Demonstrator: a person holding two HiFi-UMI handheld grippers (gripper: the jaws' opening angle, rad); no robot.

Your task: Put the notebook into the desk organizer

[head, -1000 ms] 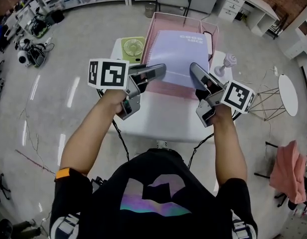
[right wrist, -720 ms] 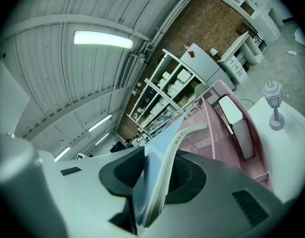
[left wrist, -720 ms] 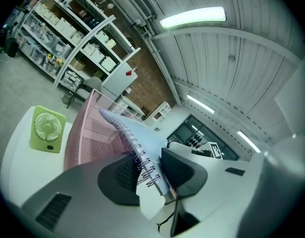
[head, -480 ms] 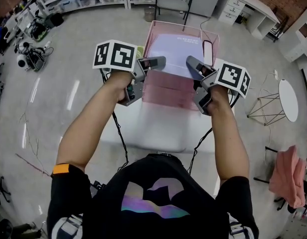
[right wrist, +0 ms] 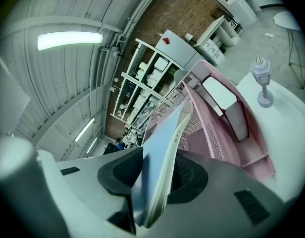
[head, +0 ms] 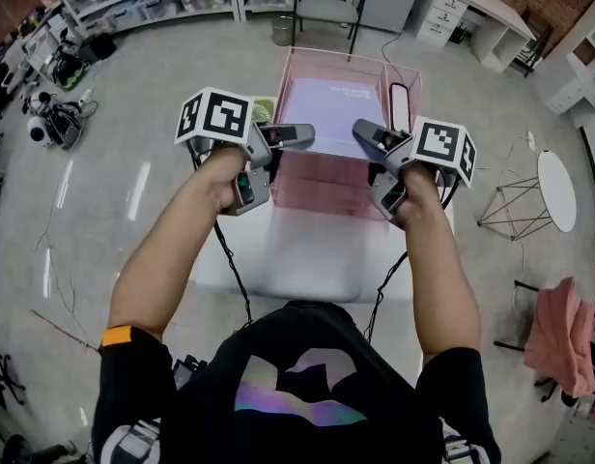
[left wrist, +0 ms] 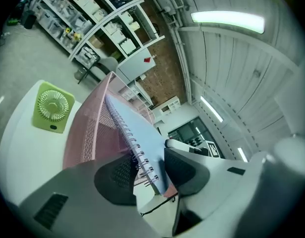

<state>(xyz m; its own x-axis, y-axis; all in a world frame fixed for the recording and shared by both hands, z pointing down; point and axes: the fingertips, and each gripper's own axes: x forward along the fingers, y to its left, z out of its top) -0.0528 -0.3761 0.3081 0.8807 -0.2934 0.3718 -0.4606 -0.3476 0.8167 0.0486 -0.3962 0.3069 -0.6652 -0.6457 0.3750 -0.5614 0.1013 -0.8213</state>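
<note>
Spiral-bound notebook [head: 328, 114] with a pale lavender-blue cover, closed, sits in the upper centre of the head view. It stands tilted on its long edge inside the big rear slot of the desk organizer [head: 322, 187], wire binding along its left side. The organizer is pink wire mesh, upright, with lower stepped tiers in front of the notebook and a narrow compartment on its right side.

The notebook [head: 331, 114] has a matt paper cover and a shiny wire spiral. The organizer [head: 322, 187] is pink metal mesh, the table [head: 307, 249] smooth white, the fan [left wrist: 52, 107] matt green plastic.
</note>
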